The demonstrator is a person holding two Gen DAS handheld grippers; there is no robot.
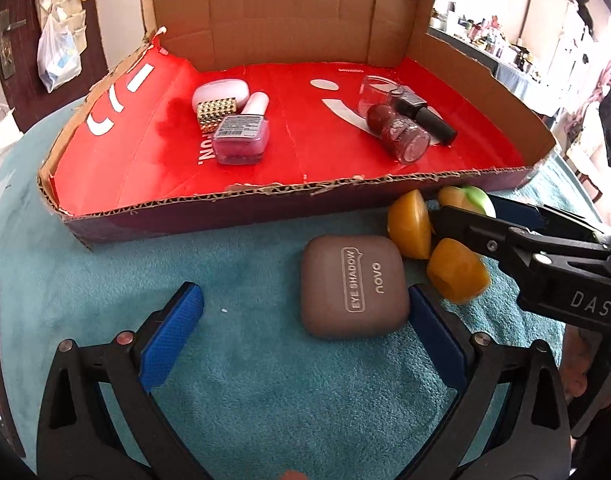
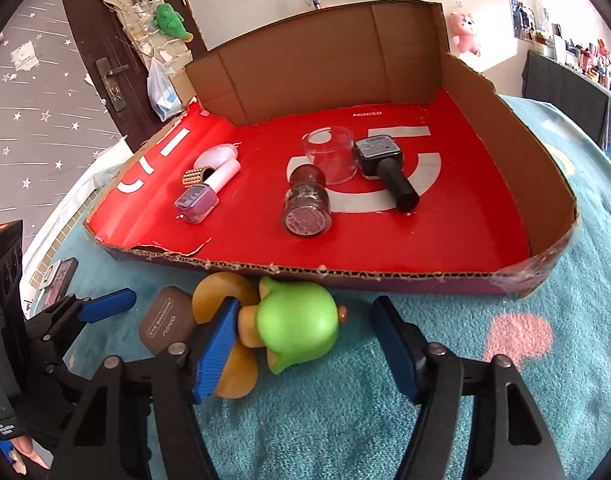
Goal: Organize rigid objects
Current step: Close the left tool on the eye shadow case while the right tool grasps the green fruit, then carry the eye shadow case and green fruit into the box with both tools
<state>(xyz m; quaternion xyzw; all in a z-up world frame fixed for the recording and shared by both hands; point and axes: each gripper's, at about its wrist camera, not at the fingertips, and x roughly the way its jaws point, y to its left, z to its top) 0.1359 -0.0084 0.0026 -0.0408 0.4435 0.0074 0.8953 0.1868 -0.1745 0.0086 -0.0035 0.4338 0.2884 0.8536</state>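
A glossy green and amber plastic duck toy [image 2: 297, 326] lies on its side on the teal fleece blanket [image 2: 465, 420], just in front of the low torn front wall of the red-floored cardboard tray [image 2: 385, 276]. The right gripper [image 2: 305, 344] tilts down over it, jaws half open around the toy, left pad touching, right pad clear. The left gripper [image 1: 305, 320] stands wide open, holding nothing, beside a taupe eyeshadow compact [image 1: 353, 286]. Bare red floor lies open at the tray's front, between the two clusters of nail-polish bottles [image 1: 241, 136].
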